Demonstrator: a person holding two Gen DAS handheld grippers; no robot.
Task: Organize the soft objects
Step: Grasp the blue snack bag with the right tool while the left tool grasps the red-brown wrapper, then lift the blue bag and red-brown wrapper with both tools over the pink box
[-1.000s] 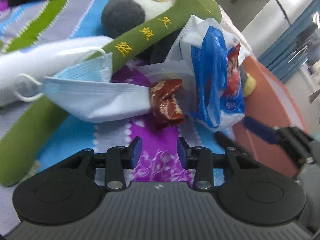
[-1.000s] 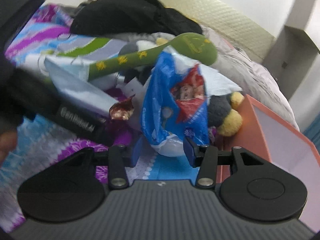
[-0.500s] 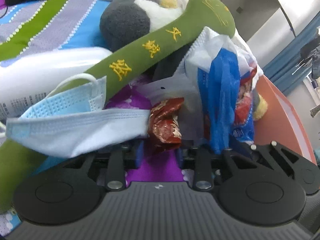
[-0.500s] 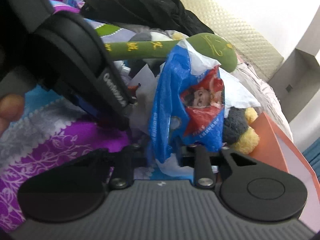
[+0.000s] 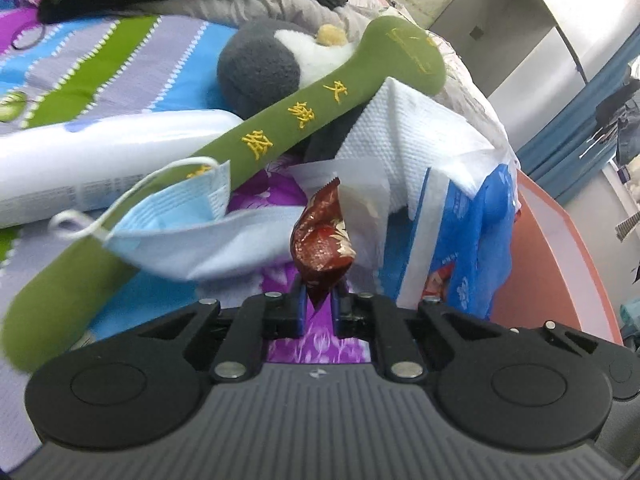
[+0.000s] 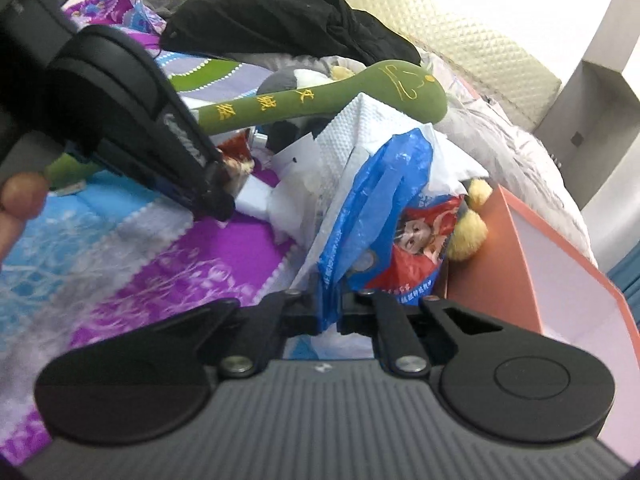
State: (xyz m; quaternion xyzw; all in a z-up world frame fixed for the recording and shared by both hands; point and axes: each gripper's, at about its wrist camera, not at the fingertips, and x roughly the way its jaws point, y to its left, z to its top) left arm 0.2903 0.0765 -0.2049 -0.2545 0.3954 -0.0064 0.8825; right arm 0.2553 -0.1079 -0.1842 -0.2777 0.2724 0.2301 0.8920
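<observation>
On the patterned bed sheet (image 5: 120,52), the left gripper (image 5: 319,300) has just closed its jaws on a red candy wrapper (image 5: 322,246); the right gripper (image 6: 330,308) has just pinched a blue plastic bag (image 6: 376,208). At the wrapper's 10 o'clock a face mask (image 5: 192,240) overlaps a green plush stick (image 5: 280,136). Only the right view shows a thumb (image 6: 22,194). An orange box (image 6: 532,264) lies open at 3 o'clock.
</observation>
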